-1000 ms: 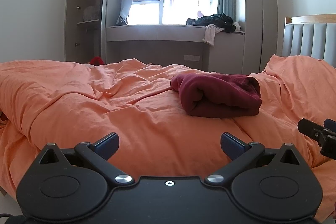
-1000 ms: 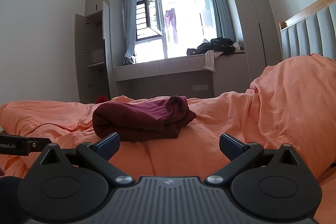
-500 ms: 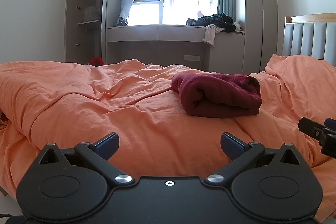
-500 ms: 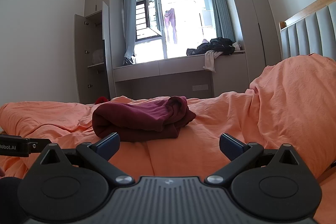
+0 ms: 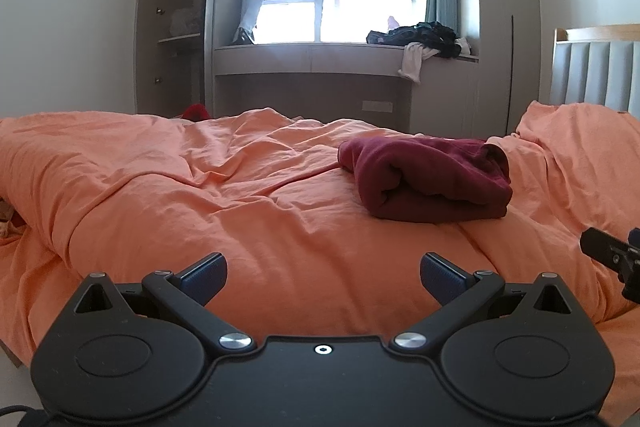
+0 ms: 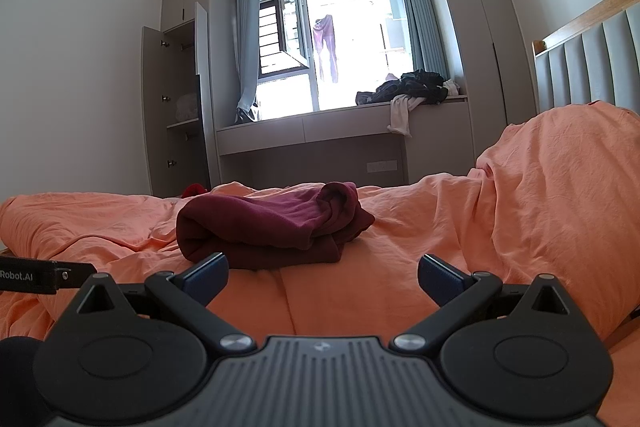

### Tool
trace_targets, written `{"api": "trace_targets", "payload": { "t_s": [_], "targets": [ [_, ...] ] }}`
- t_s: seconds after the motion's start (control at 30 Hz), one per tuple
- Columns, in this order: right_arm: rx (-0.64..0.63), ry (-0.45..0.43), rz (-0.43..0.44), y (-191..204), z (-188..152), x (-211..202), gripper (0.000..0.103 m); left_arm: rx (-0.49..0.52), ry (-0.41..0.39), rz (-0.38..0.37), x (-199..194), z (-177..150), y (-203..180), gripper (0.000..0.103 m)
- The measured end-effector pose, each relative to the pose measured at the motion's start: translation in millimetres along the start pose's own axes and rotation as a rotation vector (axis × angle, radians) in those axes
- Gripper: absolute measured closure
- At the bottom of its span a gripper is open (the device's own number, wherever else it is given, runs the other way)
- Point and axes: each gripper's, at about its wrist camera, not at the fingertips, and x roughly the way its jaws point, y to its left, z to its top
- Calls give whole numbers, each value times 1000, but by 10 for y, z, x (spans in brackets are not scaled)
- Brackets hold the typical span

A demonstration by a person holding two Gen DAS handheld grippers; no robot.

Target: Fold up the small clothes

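A dark red garment (image 5: 430, 181) lies folded in a thick bundle on the orange bed cover (image 5: 200, 195). It also shows in the right wrist view (image 6: 272, 225), just beyond the fingers. My left gripper (image 5: 323, 277) is open and empty, low over the cover, well short of the garment and to its left. My right gripper (image 6: 322, 277) is open and empty, close in front of the garment. The right gripper's tip shows at the right edge of the left wrist view (image 5: 612, 255).
A pillow under the orange cover (image 6: 560, 195) rises at the right by the padded headboard (image 6: 592, 67). Beyond the bed stand a window bench with a pile of dark clothes (image 6: 408, 89) and an open wardrobe (image 6: 176, 99).
Almost nothing has moved. Both grippers stay open and the garment lies as before; the right wrist view has tilted very slightly.
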Motion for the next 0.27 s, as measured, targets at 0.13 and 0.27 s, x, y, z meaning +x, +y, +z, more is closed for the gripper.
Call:
{"api": "trace_targets", "payload": {
  "t_s": [0.13, 0.27],
  "targets": [
    [-1, 2, 0, 4, 3, -2, 0, -5, 6, -5, 8, 7, 15, 0],
    [-1, 2, 0, 1, 6, 4, 0, 1, 3, -4, 4, 11, 3, 0]
  ]
}}
